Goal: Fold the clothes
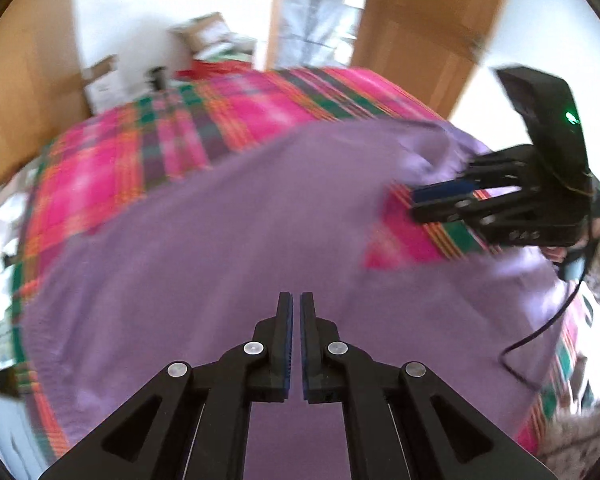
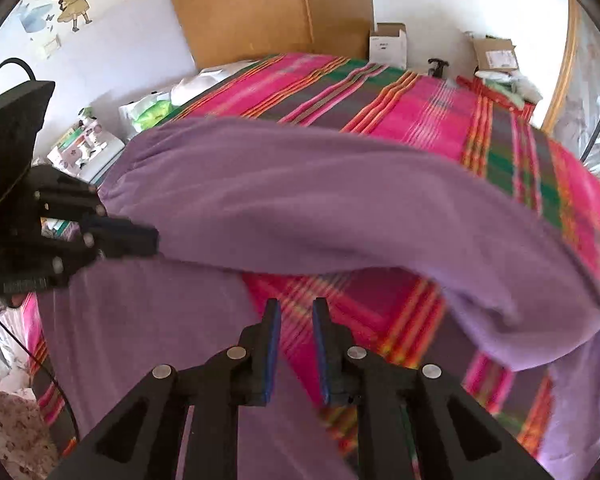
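- Left wrist view: my left tool [image 1: 295, 300] has its pads pressed together with nothing visibly caught between them. It hangs over the purple garment [image 1: 204, 248], which lies spread on the bed's plaid cover [image 1: 112, 160].
- Same view: the right tool [image 1: 420, 200] is over at the right, near a raised fold of the cloth, above a bare patch of plaid. I judge the fold barely begun; most of the garment is still one flat sheet.
- Right wrist view: my right tool [image 2: 293, 312] stands a little spread, with nothing in the gap and only plaid cover [image 2: 420, 104] under the tips. A long band of the purple garment [image 2: 320, 200] arches across the bed.
- Same view: the left tool [image 2: 152, 240] touches the band's left end; I cannot tell whether it pinches cloth.
- Around: cardboard boxes [image 2: 388, 42], packets [image 2: 88, 148] beside the bed, and a trailing cable [image 1: 540, 340] that could snag.
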A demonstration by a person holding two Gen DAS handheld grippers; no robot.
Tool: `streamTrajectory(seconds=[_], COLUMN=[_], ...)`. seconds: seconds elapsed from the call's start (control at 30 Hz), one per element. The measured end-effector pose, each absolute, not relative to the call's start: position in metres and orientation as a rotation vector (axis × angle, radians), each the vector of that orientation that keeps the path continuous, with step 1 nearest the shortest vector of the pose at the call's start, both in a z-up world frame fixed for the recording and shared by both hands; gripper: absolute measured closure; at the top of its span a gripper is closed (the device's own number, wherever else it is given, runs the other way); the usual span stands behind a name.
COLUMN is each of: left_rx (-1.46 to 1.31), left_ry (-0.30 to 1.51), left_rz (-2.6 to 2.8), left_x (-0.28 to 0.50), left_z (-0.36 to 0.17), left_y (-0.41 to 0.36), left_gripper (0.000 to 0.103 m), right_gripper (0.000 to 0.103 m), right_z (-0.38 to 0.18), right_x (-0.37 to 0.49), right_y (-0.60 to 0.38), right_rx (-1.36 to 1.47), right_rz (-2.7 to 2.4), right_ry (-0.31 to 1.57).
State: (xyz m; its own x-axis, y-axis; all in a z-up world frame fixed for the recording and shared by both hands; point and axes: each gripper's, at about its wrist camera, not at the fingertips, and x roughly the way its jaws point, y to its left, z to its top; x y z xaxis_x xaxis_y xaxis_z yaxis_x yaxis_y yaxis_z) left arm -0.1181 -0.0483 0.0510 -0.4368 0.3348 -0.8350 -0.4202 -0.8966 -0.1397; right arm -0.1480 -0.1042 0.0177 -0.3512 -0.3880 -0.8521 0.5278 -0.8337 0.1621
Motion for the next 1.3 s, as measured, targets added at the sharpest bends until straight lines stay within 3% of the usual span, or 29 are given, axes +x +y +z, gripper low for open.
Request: streamTrajectory(seconds=[0.23,0.3,0.73,0.9,1.13,1.3], left_rx=[-1.379,-1.373,-1.319,-1.328,-1.333,-1.339], left_ry=[0.084,0.097,0.201,0.266,0.317,0.316], left_rz=[2.305,2.32,2.391,2.416,2.442,2.461], left_x=[-0.117,-0.124,-0.157,-0.169,-0.18,-0.185], left_z=[0.035,0.035,0.033,0.027,0.022,0.02], left_y=[-0.024,-0.019,0.033,0.048,0.055,0.054], left_gripper=[0.099,0.091,0.083,0.08,0.08,0.08], right_gripper=[0.08,0.08,0.074,0.073,0.052,0.05], right_z=[0.006,0.01,0.026,0.029,0.03,0.015], right_x=[-0.155,-0.151,-0.106,-0.098,-0.093,-0.1], right_y=[-0.071,-0.05,0.088,0.133,0.17,0.18], right_rx=[1.368,1.377,1.399,1.396,1.406,1.469], right_rz=[-2.27,-2.334,-2.726,-2.869,-3.029,-2.992], right_ry=[-0.021,-0.053,-0.32,-0.352,-0.275,-0.271])
